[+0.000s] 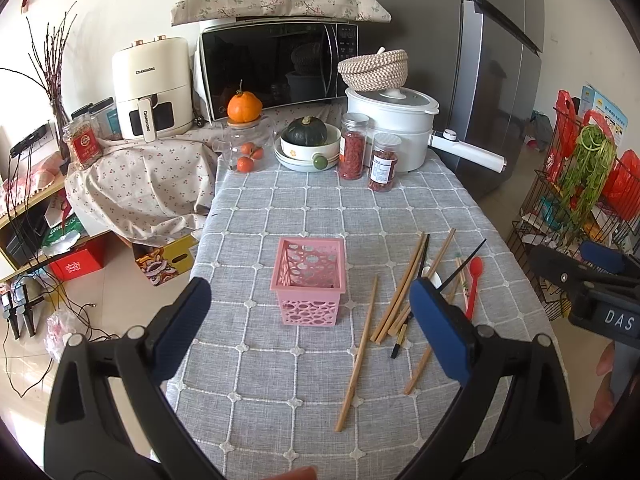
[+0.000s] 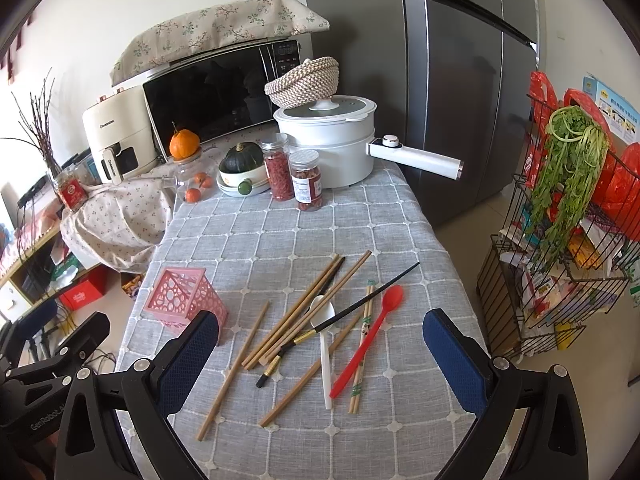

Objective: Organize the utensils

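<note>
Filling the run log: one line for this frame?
stage: pre-grasp | left gripper: open, empty | right gripper: open, empty | pink basket: empty | chopsticks, red spoon, white spoon: loose on tablecloth

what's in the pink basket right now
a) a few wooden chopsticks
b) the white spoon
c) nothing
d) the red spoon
c: the pink basket shows only its bare perforated floor, while the red spoon, white spoon and wooden chopsticks all lie on the tablecloth.

Home kitchen: microwave, fridge.

White spoon behind left tool
</note>
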